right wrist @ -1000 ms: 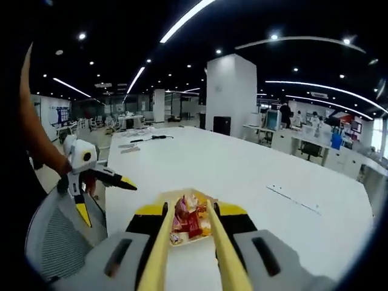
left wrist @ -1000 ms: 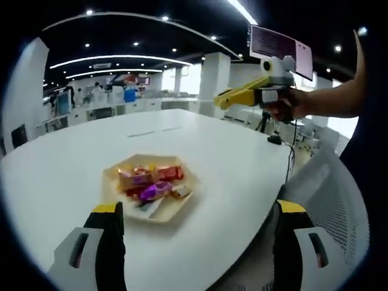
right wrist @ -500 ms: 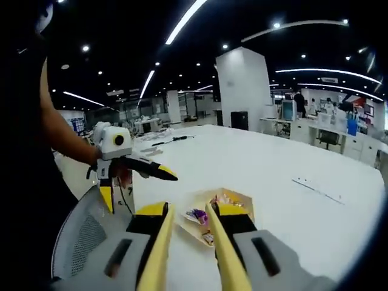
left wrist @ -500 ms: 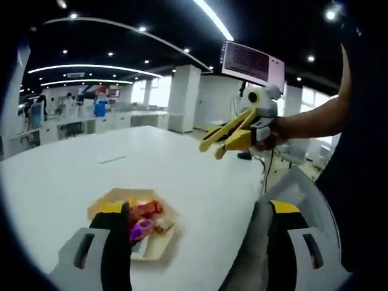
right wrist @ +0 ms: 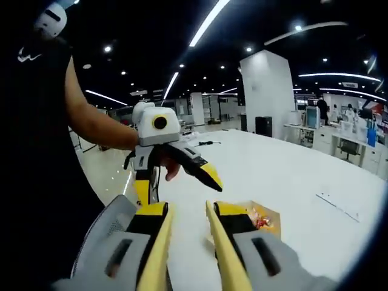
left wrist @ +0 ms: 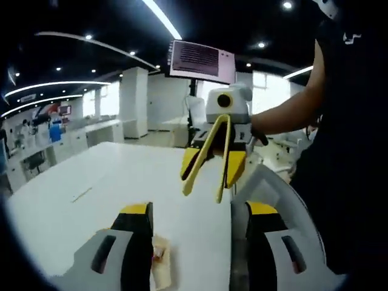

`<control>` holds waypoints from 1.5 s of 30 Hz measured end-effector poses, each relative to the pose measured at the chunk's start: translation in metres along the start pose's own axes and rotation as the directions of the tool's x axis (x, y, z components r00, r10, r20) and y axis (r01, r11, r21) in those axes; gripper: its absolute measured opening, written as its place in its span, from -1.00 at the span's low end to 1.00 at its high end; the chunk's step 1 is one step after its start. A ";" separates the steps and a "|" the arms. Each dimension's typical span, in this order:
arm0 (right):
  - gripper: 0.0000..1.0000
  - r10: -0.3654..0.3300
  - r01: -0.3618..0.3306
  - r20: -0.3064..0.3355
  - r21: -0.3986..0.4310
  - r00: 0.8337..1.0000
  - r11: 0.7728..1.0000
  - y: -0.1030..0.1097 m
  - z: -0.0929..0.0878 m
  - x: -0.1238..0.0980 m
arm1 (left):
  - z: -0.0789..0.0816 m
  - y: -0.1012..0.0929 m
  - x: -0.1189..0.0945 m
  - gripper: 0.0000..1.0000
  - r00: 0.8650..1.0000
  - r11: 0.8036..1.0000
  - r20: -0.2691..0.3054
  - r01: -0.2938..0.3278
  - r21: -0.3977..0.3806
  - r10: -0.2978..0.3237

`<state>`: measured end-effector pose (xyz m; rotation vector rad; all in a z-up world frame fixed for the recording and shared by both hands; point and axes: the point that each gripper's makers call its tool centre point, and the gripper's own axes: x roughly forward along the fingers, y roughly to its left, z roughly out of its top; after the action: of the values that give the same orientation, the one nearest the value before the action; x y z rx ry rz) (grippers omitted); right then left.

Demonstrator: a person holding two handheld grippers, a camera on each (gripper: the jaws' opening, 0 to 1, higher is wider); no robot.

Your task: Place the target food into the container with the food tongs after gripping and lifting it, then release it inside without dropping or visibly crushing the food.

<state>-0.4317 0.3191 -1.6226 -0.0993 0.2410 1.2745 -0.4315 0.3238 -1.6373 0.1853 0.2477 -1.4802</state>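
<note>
Left tongs (left wrist: 191,227) rise at lower centre, jaws wide apart. Right tongs (right wrist: 185,221) at lower centre, yellow jaws slightly parted, empty, held by bare arms.

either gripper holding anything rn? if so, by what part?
Nothing held. The left gripper is open over bare table. The right gripper has a narrow, bare gap between its yellow tongs. The snacks lie in the tray.

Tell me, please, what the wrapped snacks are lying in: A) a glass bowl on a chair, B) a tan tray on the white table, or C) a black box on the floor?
B: in the right gripper view the snacks lie in a tan tray on the white table.
</note>
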 end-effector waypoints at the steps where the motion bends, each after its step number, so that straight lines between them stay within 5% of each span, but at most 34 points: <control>1: -0.43 0.010 -0.010 0.006 0.001 1.000 1.000 0.003 0.001 0.003 | 0.001 -0.002 0.000 -0.01 1.000 1.000 0.000 0.010 0.004 -0.010; 10: -0.44 0.057 -0.057 0.017 0.006 0.998 0.998 0.011 0.003 0.015 | 0.004 -0.011 -0.003 -0.49 0.996 0.996 -0.019 0.082 0.030 -0.082; 22: -0.56 0.108 -0.108 -0.002 0.056 0.994 0.993 -0.005 0.002 0.012 | 0.010 0.006 0.002 -0.80 0.998 0.999 -0.055 0.017 0.048 -0.014; 32: -0.38 0.050 -0.046 -0.052 0.069 0.997 0.997 -0.031 -0.024 -0.018 | 0.001 0.023 0.014 -0.96 0.987 0.995 -0.134 -0.077 0.065 0.085; 45: -0.44 -0.010 0.013 -0.103 0.032 0.995 0.999 -0.060 -0.045 -0.071 | -0.001 0.026 0.038 -0.98 0.972 0.983 -0.159 -0.160 0.090 0.173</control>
<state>-0.3993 0.2255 -1.6533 -0.1386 0.3491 1.2553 -0.4025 0.2904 -1.6498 0.3838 0.3034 -1.3093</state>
